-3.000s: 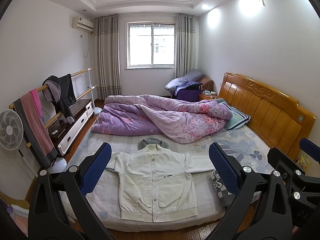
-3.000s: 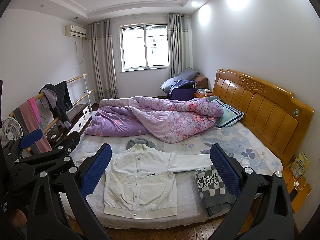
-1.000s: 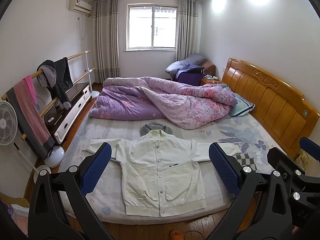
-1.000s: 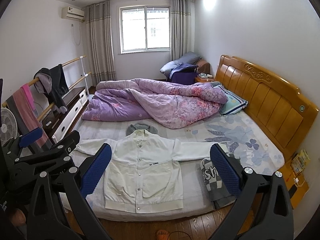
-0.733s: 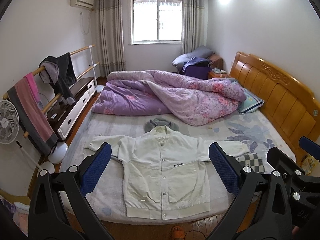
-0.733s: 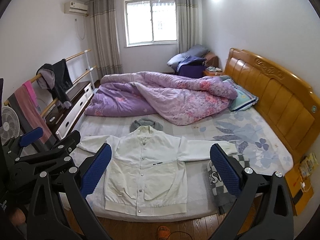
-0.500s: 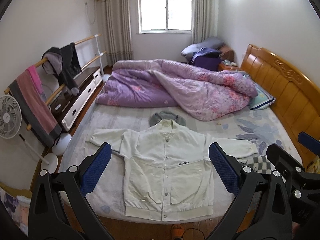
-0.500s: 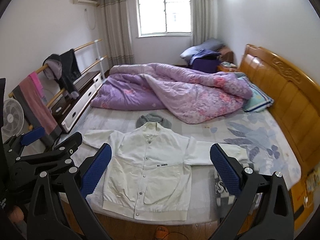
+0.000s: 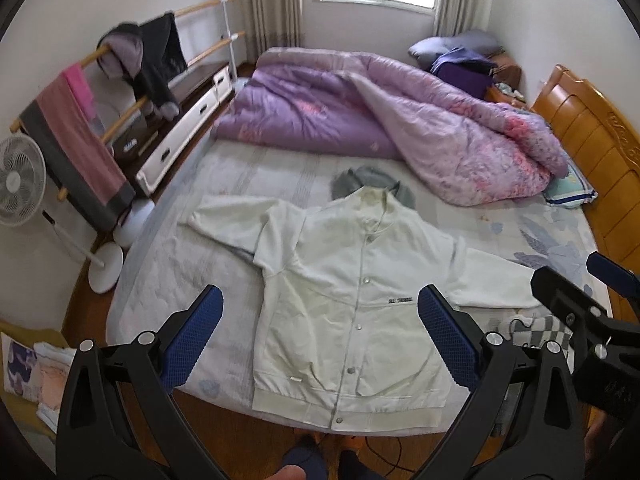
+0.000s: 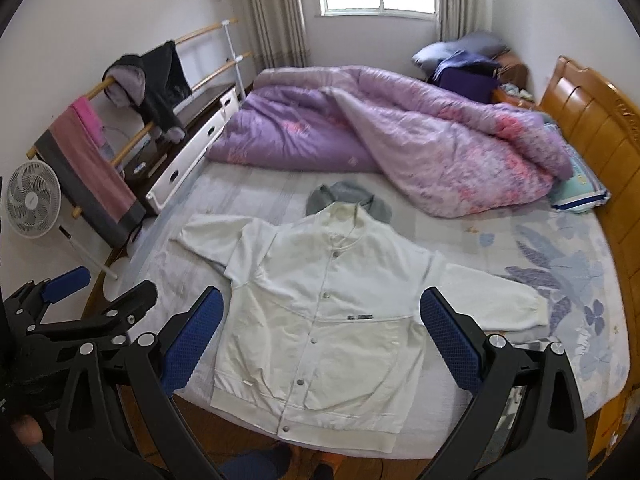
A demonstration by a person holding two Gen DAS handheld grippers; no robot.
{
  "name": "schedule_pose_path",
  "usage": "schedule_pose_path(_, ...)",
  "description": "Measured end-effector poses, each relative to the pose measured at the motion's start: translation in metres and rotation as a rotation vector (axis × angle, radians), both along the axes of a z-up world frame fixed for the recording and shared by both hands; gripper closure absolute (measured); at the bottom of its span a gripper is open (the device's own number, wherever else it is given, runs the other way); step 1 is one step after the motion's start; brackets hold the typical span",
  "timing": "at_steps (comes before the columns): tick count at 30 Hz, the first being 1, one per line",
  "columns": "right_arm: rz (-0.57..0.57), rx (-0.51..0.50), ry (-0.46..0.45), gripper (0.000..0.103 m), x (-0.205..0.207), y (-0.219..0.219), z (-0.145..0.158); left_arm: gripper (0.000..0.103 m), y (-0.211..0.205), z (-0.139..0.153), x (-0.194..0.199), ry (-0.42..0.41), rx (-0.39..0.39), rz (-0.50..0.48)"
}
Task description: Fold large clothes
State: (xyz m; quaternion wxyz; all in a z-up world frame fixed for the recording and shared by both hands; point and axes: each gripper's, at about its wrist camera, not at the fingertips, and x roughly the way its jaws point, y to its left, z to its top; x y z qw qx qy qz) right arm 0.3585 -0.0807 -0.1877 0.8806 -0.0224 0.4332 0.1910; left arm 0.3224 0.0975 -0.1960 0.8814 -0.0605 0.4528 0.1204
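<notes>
White cotton snap-front jacket [image 9: 352, 304] lies flat, front up, sleeves spread, on pale quilted bed [image 9: 168, 256], ribbed hem at near edge. Small grey knit garment [image 9: 372, 180] peeks from behind collar. Rumpled purple floral quilt [image 9: 400, 120] heaped across far half; carved wooden headboard [image 9: 592, 152] at right. Black-and-white checkered cloth [image 9: 536, 326] by right sleeve cuff. Left gripper [image 9: 320, 340] and right gripper [image 10: 320, 340] hover above near edge, blue textured pads spread wide, holding nothing.

Partly hidden items on the bed
Grey garment [image 9: 372, 184] lies under the jacket [image 9: 352, 304] collar; tongs cover the checkered cloth [image 9: 532, 330].
</notes>
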Motion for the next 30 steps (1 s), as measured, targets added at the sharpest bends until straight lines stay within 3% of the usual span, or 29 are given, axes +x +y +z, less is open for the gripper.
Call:
schedule_pose_path(3, 0.017, -0.020, 0.032, 0.008, 0.022, 0.028, -0.022, 0.005, 0.036, -0.025, 0.017, 0.012, -0.025, 0.039)
schedule_pose_path(9, 0.023, -0.052, 0.101, 0.008, 0.072, 0.083, -0.081, 0.005, 0.146, -0.091, 0.056, 0.048, -0.187, 0.136)
schedule_pose_path(16, -0.025, -0.067, 0.238, 0.008, 0.144, 0.162, -0.177, 0.005, 0.334, -0.208, 0.101, 0.098, -0.386, 0.404)
schedule_pose_path(20, -0.037, -0.079, 0.280, 0.008, 0.176, 0.199, -0.222, 0.005, 0.424, -0.275, 0.119, 0.073, -0.505, 0.543)
schedule_pose_path(21, -0.038, -0.074, 0.293, 0.012, 0.184, 0.207, -0.232, 0.005, 0.446, -0.294, 0.126, 0.073, -0.525, 0.579)
schedule_pose_path(25, -0.034, -0.037, 0.374, 0.044, 0.208, 0.226, -0.277, 0.005, 0.493, -0.347, 0.149, 0.086, -0.574, 0.628)
schedule_pose_path(30, -0.033, -0.028, 0.452, 0.058, 0.223, 0.245, -0.322, 0.005, 0.520, -0.392, 0.179, 0.082, -0.567, 0.635)
